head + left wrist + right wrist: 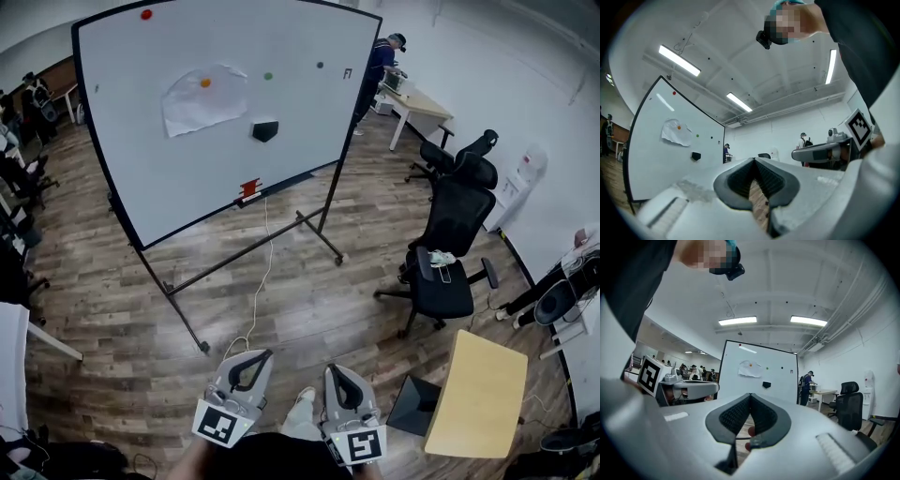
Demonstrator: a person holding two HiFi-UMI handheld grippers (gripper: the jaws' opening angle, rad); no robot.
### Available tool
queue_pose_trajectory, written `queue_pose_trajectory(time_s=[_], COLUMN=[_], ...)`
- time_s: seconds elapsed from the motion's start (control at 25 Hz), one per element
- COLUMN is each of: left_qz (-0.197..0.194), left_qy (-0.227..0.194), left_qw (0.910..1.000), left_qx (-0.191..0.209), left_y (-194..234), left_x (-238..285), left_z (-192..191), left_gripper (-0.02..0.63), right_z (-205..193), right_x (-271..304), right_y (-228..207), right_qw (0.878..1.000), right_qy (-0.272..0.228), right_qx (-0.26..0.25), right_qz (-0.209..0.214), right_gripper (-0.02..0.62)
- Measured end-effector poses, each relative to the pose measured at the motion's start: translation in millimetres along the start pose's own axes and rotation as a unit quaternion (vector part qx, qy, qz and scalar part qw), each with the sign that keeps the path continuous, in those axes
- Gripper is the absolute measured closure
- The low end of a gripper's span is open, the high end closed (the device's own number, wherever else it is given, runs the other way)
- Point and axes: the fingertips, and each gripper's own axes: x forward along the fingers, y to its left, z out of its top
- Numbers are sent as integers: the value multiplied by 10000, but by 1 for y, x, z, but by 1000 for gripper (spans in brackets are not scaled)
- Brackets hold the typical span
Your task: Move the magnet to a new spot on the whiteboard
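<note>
- The whiteboard (187,178) fills the upper left of the head view. It stands on its wheeled frame, tilted back, with a wide stretch of wood floor between it and the tongs at the bottom edge. That gap is the whole story right now: nothing is within reach.
- A crumpled sheet of paper (192,108) is stuck to the board's upper middle.
- The left gripper (251,366) sits at bottom centre with its jaws together and nothing between them. The right gripper (339,380) is just beside it on the right, jaws also closed and empty. Both point level, up-frame towards the board.
- Judging the lines, the right gripper's own view has the board almost dead ahead above its jaws. In the left gripper view the board sits off to the left of frame. In the head view the left gripper is on the board's side, so it looks marginally nearer.
- A black eraser (265,130) clings to the board, right of the paper and lower.
- Now the round magnets. The orange magnet (204,82) pins the paper, and the green magnet (268,76) sits just right of the sheet. The dark magnet (320,66) is further right, and the red magnet (145,14) is up near the top left corner. Which one is meant I cannot tell. All lie up and left of the tongs, well apart from them, so either gripper must first travel to the board and open.
</note>
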Motion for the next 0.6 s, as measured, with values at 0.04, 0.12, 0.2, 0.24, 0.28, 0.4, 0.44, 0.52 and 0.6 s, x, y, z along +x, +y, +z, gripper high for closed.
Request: queue_pose_trajectory(time_s=[0.04,0.12,0.2,0.24,0.28,0.4,0.44,0.52,0.6], left_qz=[25,79,160,212,269,454,511,612,700], left_qy=[16,26,32,31,24,13,-13,-80,-99], left_qw=[10000,10000,9999,9998,9996,9989,9986,9979,9971], left_qx=[-7,2,33,48,62,100,132,217,279], left_y=[3,6,10,12,16,26,27,29,28], left_x=[12,36,59,70,81,113,124,146,165], left_z=[-1,1,3,4,4,4,5,6,6], left_gripper=[604,604,604,604,604,604,604,604,604], right_z=[-1,2,4,2,1,-4,-4,1,6], right_x=[9,26,42,49,57,79,86,99,109], right_y=[-11,-33,-53,-63,-71,-96,-105,-125,-145], right_qw=[10000,9999,9999,9998,9996,9987,9984,9979,9974], right_qy=[26,46,12,-1,4,-15,-49,-82,-101], right_qx=[45,94,42,23,19,16,5,-54,-154], right_qz=[13,70,162,220,284,512,572,635,698], right_gripper=[592,592,594,594,592,594,594,594,592])
